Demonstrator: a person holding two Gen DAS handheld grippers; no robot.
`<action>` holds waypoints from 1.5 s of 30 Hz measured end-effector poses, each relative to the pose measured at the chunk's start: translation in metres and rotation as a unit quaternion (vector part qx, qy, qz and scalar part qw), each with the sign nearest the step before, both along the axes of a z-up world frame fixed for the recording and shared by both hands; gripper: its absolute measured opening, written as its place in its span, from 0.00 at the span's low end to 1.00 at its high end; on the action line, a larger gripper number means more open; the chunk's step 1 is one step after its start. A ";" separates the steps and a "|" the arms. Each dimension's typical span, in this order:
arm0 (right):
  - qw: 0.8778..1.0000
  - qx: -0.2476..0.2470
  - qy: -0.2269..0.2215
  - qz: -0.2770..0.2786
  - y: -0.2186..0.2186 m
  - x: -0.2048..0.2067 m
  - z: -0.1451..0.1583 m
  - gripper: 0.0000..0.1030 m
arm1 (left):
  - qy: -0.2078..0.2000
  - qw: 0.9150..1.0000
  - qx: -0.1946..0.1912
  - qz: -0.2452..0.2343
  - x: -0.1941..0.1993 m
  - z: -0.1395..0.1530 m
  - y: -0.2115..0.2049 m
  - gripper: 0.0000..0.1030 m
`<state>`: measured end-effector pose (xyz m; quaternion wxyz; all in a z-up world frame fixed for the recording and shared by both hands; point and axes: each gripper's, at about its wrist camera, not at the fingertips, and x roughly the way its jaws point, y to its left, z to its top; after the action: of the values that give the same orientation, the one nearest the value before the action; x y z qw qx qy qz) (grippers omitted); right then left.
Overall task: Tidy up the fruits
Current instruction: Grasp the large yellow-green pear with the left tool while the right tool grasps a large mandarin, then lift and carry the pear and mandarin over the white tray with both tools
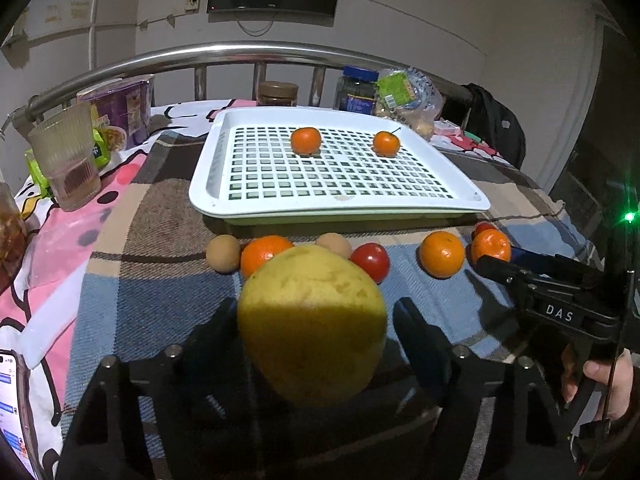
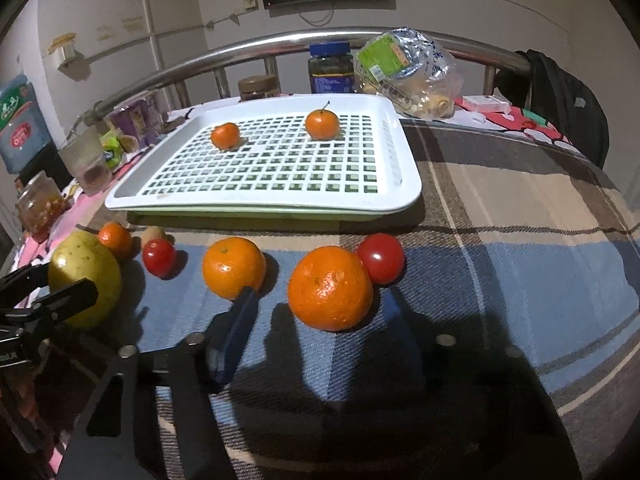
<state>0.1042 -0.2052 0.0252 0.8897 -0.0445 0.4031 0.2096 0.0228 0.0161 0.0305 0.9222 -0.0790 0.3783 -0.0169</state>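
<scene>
The left gripper point(image 1: 316, 320) stands spread around a big, dull yellow, pitted pomelo point(image 1: 314, 324), roundish with no clear long axis, on the woven plaid blanket point(image 2: 500, 208). The right gripper point(image 2: 324, 312) straddles a dimpled mandarin point(image 2: 330, 288), contact unclear. Farther off, the white perforated plastic tray point(image 2: 404, 196) holds two small mandarins.

left wrist view: looks forward and down, close over a yellow fruit point(image 1: 312, 320). right wrist view: same heading, further right. shared: white tray point(image 1: 472, 196) ahead.
</scene>
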 end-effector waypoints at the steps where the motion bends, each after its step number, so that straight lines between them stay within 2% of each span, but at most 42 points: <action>1: 1.000 -0.001 0.001 0.001 0.001 0.001 -0.001 0.54 | 0.002 1.000 -0.001 0.000 0.001 -0.001 0.001 0.74; 5: 1.000 -0.007 0.001 0.000 0.003 0.004 -0.002 0.49 | -0.001 1.000 -0.004 0.000 0.001 -0.002 0.002 0.74; 7: 1.000 -0.011 -0.006 -0.004 0.003 0.005 -0.001 0.42 | 0.000 1.000 -0.006 -0.002 0.002 -0.003 0.002 0.74; 18: 1.000 0.021 0.006 0.001 -0.003 0.002 -0.001 0.39 | 0.012 1.000 -0.007 -0.002 0.001 0.000 0.001 0.73; 25: 0.999 0.045 0.005 0.015 -0.005 -0.012 0.011 0.39 | 0.016 0.999 -0.028 -0.009 -0.007 0.005 0.001 0.73; 33: 0.996 0.068 0.006 0.049 0.003 -0.025 0.028 0.39 | -0.003 0.999 -0.041 -0.028 -0.016 0.022 -0.011 0.73; 45: 0.992 0.102 -0.012 0.072 0.006 -0.023 0.062 0.39 | -0.038 0.997 -0.032 -0.053 -0.012 0.061 -0.024 0.73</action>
<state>0.0815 -0.1990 0.0871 0.8770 0.0148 0.3644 0.3127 0.0108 -0.0080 0.0918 0.9305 -0.0876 0.3461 -0.0812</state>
